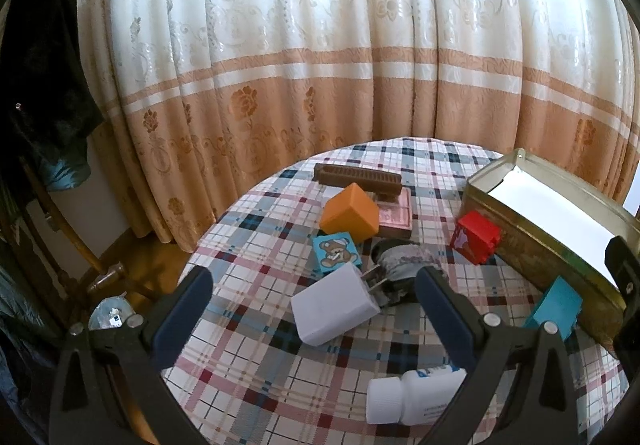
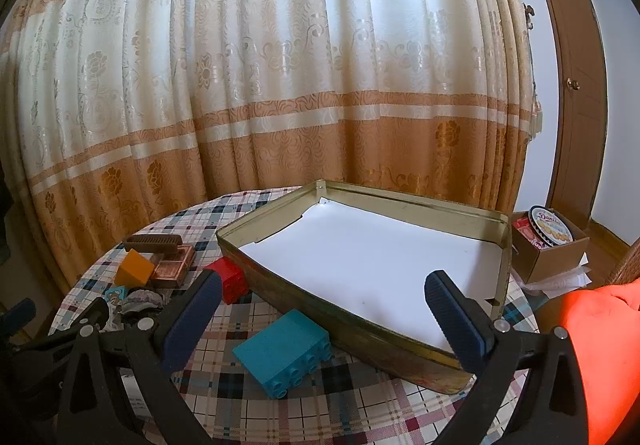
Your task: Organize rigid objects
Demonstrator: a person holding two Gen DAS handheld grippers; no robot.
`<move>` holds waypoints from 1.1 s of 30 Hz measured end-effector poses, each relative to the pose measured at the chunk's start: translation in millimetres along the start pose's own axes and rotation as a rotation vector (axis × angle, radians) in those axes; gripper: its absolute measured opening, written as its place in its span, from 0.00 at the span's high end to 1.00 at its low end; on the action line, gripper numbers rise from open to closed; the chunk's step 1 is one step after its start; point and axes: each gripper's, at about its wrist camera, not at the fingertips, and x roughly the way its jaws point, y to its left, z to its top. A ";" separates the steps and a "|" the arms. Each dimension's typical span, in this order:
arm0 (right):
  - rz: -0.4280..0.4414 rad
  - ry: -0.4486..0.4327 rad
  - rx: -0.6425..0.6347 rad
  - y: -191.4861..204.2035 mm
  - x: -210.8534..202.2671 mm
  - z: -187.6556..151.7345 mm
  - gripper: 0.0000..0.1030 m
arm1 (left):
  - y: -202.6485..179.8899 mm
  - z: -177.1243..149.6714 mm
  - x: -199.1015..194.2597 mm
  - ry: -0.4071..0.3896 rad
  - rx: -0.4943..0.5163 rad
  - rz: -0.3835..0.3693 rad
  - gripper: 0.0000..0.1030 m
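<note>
Through the left wrist camera, the left gripper (image 1: 314,309) hangs spread wide above the plaid tabletop (image 1: 248,229), pinching nothing. A white charger (image 1: 334,311) lies between its fingers, a white bottle (image 1: 412,397) nearer by its right finger. Beyond sit a bear block (image 1: 335,253), an orange cube (image 1: 351,213) and a red brick (image 1: 475,236) against the tin (image 1: 532,245).

Through the right wrist camera, the right gripper (image 2: 322,309) is spread too, empty. A teal brick (image 2: 289,351) lies between its fingers, just beside the paper-lined tin (image 2: 280,285) ahead.
</note>
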 end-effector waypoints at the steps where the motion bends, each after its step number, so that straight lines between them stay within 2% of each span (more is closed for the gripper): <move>1: 0.002 0.002 0.000 -0.1 0.4 0.1 0.01 | -0.4 0.0 0.3 0.002 0.000 -0.001 0.00; 7: 0.035 0.076 0.008 -4.3 7.1 -1.5 0.01 | 3.1 -3.9 1.5 0.054 0.020 -0.043 0.00; 10: 0.081 0.141 0.004 -8.2 10.3 -5.6 0.01 | 6.2 -8.2 0.4 0.077 0.055 -0.073 0.00; 14: 0.122 0.178 0.003 -10.2 9.4 -10.3 0.03 | 12.5 -9.1 -2.7 0.102 0.053 -0.096 0.00; 19: 0.175 0.256 -0.033 -5.4 15.0 -18.9 0.27 | 9.3 -10.2 -7.7 0.106 0.100 -0.126 0.03; 24: 0.203 0.329 -0.017 -7.7 24.2 -25.4 0.28 | 8.9 -9.8 -4.7 0.133 0.098 -0.165 0.04; 33: 0.246 0.390 -0.004 -9.5 29.2 -25.2 0.28 | 1.6 -11.9 -9.9 0.139 0.156 -0.230 0.04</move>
